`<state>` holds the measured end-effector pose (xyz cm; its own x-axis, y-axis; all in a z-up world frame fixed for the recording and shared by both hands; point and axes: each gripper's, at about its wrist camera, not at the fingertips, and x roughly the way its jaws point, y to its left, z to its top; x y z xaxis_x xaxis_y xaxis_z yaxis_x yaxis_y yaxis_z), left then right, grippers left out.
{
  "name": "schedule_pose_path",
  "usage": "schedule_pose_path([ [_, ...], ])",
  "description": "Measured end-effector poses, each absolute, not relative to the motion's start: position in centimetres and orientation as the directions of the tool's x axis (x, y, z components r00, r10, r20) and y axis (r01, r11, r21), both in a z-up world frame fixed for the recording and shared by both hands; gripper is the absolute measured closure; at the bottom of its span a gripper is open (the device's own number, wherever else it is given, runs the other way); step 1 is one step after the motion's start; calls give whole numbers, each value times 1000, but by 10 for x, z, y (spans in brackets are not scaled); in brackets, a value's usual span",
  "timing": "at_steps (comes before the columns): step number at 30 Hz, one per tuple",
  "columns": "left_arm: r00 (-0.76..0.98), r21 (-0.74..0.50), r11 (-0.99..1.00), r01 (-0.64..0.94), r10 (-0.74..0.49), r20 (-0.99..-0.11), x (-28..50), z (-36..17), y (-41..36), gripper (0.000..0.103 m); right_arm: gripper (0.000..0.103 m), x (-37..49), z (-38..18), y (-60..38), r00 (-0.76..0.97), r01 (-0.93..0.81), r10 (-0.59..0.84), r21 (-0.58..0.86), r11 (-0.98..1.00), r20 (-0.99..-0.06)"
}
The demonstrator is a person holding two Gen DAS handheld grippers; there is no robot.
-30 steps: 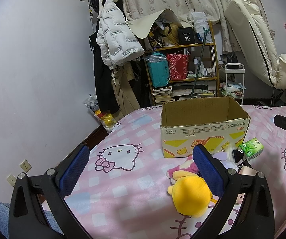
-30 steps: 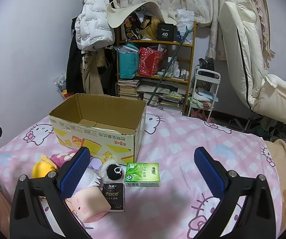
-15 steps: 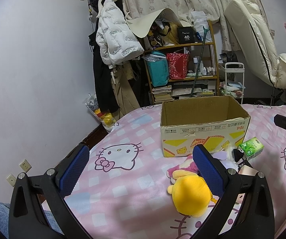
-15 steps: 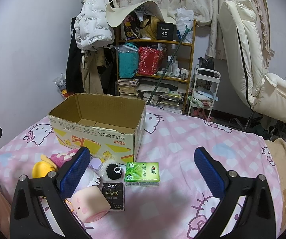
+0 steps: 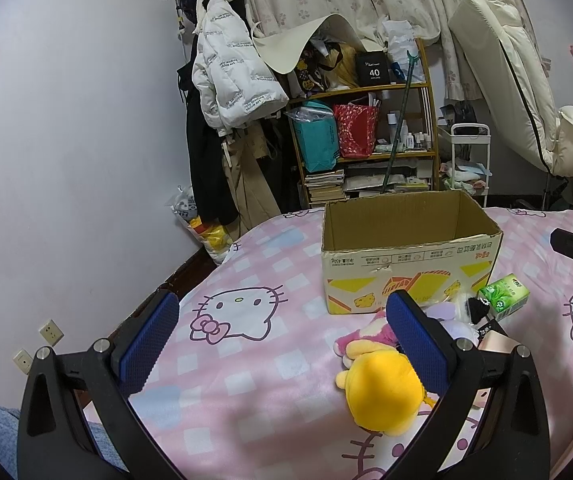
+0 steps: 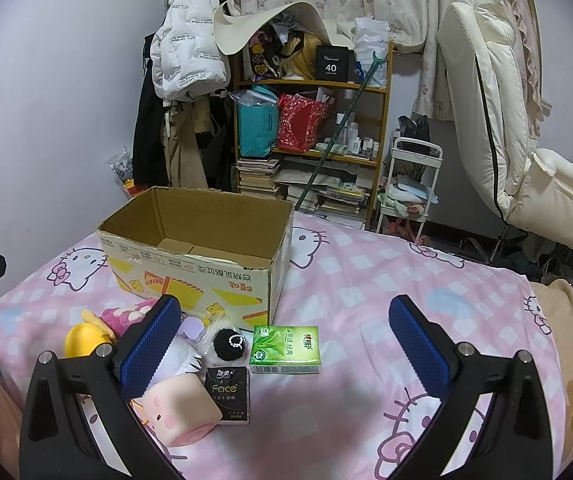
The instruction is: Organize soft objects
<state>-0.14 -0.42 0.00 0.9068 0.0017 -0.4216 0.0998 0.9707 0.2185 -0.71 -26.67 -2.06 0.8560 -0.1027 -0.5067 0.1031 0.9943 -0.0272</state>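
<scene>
Left wrist view shows the left gripper (image 5: 282, 340) spread wide and holding nothing, hovering above the pink bed cover (image 5: 246, 360). Its right finger stands just in front of the yellow plush toy (image 5: 382, 394), which lies near the bed's front edge with a pink plush (image 5: 360, 338) touching it behind. The open cardboard box (image 5: 406, 276) sits farther back on the bed, with bare cover to its left running out to the bed's left edge by the wall.

Right wrist view has the right gripper (image 6: 286, 344) likewise wide apart and empty. Its left finger overlaps the cluster in front of the box (image 6: 198, 264): a pink pig cube (image 6: 178, 408), a black tissue pack (image 6: 226, 394) touching the cube, a black ball (image 6: 228, 344), a green tissue pack (image 6: 285, 348) and a purple-and-white toy (image 6: 192, 328). Right of the green pack the cover lies open toward the bed's far edge, where a shelf (image 6: 310, 128) and a white cart (image 6: 414, 184) stand beyond.
</scene>
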Motion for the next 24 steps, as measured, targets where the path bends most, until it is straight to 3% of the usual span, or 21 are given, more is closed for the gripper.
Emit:
schedule_pose_path([
  [24, 900, 223, 969, 106, 1, -435, 2, -11, -3, 1, 0, -7, -23, -266, 854, 101, -100, -26, 995, -511],
])
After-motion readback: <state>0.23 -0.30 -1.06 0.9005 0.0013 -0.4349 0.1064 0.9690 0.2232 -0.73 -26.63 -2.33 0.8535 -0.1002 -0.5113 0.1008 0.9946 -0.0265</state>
